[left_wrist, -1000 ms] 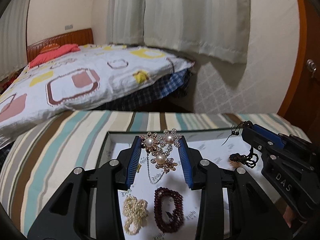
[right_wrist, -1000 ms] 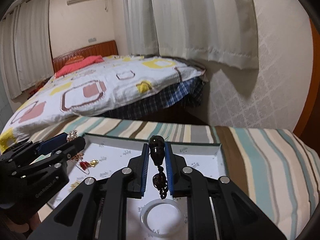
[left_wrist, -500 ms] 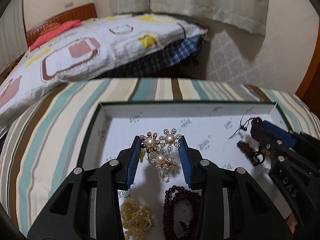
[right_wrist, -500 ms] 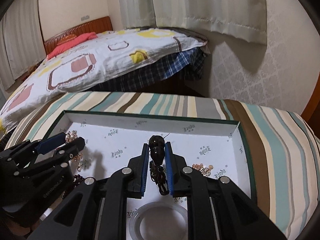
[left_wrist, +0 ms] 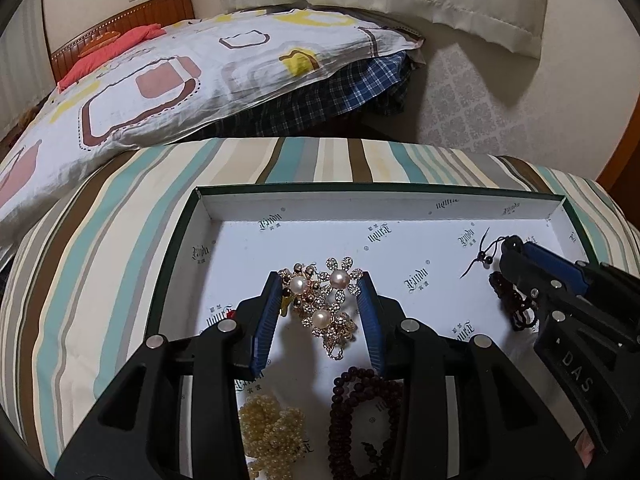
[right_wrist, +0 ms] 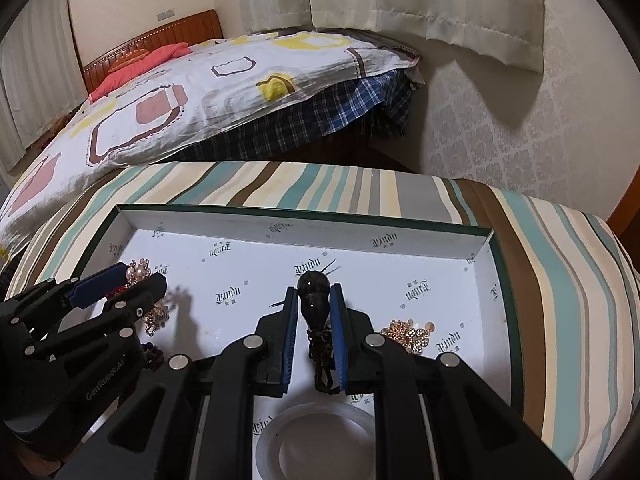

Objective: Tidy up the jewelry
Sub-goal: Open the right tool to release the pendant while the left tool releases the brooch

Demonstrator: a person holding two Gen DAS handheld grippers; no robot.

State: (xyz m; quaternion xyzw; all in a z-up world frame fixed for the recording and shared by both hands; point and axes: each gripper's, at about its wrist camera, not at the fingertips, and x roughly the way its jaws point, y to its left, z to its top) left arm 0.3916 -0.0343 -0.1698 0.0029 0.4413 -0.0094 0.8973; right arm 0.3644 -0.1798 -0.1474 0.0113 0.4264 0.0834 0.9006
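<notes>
Two grippers reach down into the same shallow white box [left_wrist: 400, 208], which sits on a striped cloth [left_wrist: 120, 208]. The left gripper [left_wrist: 320, 280] has its blue pads pressed against either side of a gold brooch [left_wrist: 320, 300] made of three pearl-centred flowers, so the brooch sits right between the fingertips, with its lower part trailing down toward the box floor. Just below that gripper, nearer the camera, a cream pearl cluster [left_wrist: 272, 424] and a dark red bead bracelet [left_wrist: 360, 408] lie on the white lining side by side. The right gripper [right_wrist: 314, 296] is narrowed on a dark gourd-shaped pendant [right_wrist: 314, 300]; the bulb pokes out past the fingertips while its knotted cord [right_wrist: 322, 356] hangs between the pads. Beside its right finger a small gold flower piece [right_wrist: 408, 336] rests on the lining, and a clear ring-shaped bangle [right_wrist: 316, 436] lies close under the gripper body. Beyond the box stands a bed [right_wrist: 200, 88] with a patterned cover, and pale curtains [right_wrist: 420, 4] hang behind it.
</notes>
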